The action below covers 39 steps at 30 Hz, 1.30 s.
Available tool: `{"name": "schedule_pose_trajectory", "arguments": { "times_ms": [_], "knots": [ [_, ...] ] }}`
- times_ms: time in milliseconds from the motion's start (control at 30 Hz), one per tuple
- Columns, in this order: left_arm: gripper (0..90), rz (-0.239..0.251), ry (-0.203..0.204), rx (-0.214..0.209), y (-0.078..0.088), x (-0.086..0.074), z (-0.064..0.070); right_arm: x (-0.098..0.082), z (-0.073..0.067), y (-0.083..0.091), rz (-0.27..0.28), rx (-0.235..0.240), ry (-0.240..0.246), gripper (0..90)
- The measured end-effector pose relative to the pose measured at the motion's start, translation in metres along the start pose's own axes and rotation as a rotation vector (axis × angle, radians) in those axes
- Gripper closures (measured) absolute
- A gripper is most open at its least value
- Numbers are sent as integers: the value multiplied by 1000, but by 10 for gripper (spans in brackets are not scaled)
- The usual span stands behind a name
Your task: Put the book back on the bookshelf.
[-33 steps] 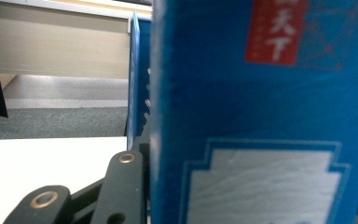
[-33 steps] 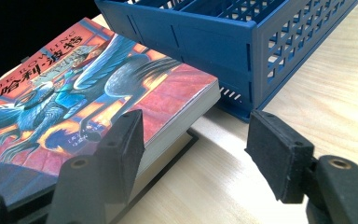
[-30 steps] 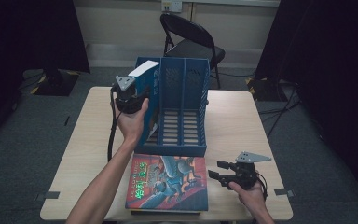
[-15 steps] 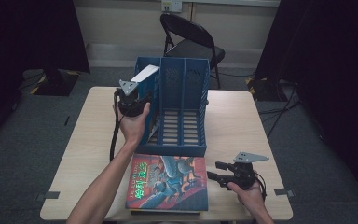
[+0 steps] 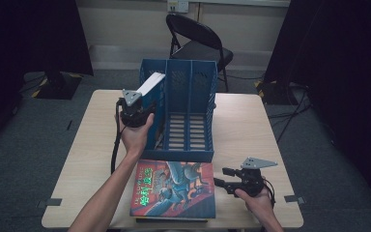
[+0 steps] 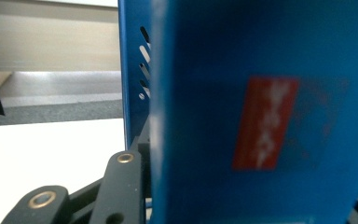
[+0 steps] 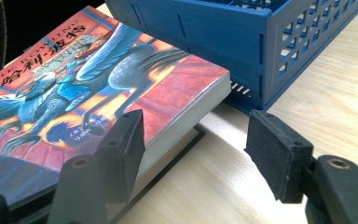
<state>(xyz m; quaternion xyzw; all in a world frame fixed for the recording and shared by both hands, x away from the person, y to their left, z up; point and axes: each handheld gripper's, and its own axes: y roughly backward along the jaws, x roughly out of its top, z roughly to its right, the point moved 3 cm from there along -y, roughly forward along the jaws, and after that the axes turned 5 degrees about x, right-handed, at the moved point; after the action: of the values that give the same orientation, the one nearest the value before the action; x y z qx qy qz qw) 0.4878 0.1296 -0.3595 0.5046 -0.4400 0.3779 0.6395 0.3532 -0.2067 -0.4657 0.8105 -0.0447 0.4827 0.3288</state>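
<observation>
Blue book apparently tilted upright, in left gripper.

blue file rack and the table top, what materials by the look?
Blue file rack: looks like moulded plastic, semi-matte; slotted walls and thin ribbed dividers suggest it. Table: pale wood-grain surface, matte, probably laminate or veneer rather than solid wood; the grain shows in the right gripper view.

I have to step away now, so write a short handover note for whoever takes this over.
Left gripper: shut on a blue book, its top leaning left out of the left slot of the blue file rack.
Right gripper: open, empty, near the corner of the illustrated book stacked on another in front of the rack.
Done: blue book partly in.
Left: seat it, release, then shelve the stack.
</observation>
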Motion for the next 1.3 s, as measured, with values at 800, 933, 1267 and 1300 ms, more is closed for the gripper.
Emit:
{"name": "schedule_pose_trajectory", "arguments": {
  "times_ms": [800,933,1267,1300],
  "knots": [
    [482,-55,-57,-80,31,-13,0,-3,1,-3,-38,-11,-4,368],
    [406,-80,-86,-117,34,-13,-1,-3,1,-3,-41,-12,-1,368],
    [381,-97,-67,-149,40,-11,-9,-4,1,-3,-45,-13,-4,367],
    [377,-100,-60,-157,41,-11,-10,-4,1,-3,-45,-13,-4,366]
  ]
}}
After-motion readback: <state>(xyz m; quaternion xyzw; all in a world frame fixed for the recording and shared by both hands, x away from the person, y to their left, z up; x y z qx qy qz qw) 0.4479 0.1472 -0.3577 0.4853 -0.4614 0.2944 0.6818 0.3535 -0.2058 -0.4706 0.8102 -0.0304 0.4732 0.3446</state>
